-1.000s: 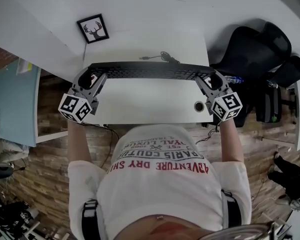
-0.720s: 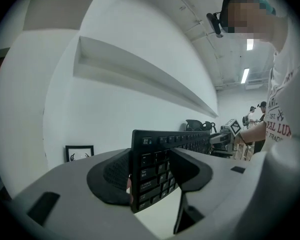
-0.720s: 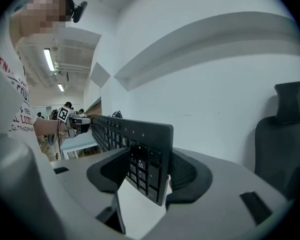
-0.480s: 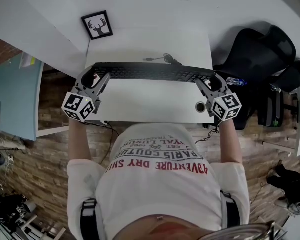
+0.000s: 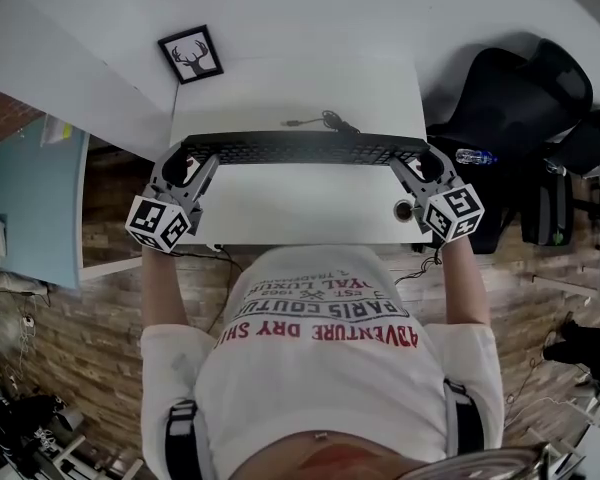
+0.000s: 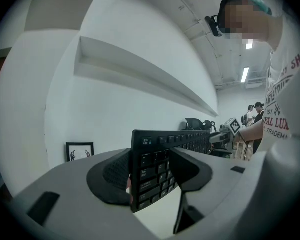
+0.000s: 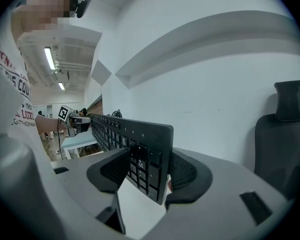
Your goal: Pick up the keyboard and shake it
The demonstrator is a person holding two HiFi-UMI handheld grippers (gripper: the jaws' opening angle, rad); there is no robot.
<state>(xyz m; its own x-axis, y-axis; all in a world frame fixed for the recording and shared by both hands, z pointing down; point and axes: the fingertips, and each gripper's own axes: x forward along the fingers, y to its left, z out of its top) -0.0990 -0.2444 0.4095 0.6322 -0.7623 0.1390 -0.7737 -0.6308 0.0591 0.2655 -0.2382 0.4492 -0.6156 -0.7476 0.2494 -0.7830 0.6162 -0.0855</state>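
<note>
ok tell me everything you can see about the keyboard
A long black keyboard, plastic by the look of it, with dark keys. A thin cable lies on the white desk behind it. The keyboard is tipped steeply onto its long edge, with the keys facing the person. The left tool is shut on its left end and the right tool on its right end.

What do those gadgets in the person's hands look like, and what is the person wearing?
Each is a grey two-jaw tool, the left gripper and right gripper, with dark textured pads inside the jaws and a white cube of black square markers at the back. The person wears a white short-sleeved T-shirt with red and grey print.
</note>
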